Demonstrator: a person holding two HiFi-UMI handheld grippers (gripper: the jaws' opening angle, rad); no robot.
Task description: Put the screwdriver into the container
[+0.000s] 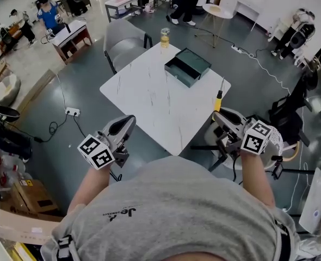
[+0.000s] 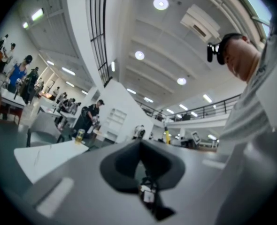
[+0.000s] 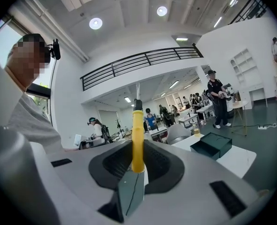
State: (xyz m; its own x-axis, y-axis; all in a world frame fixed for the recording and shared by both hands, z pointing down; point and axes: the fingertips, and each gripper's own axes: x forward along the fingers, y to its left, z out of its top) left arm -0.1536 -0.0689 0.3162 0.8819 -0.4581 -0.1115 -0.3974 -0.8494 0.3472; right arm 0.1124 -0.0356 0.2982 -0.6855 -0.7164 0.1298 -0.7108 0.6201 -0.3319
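Screwdriver (image 3: 137, 139), yellow handle and thin shaft, upright in grip of right claw (image 1: 221, 118); left claw (image 1: 125, 125) closed, empty.

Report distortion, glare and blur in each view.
Head view: sharp, evenly lit, mild wide-angle bowing at the edges. Left gripper view: heavy fisheye, dark vignette, soft focus, ceiling lamps flare. Right gripper view: same fisheye, sharper; screwdriver crisp in the right tool.

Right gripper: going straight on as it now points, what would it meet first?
Likely the white table's top; height is hard to judge. The green container lies beside that line.
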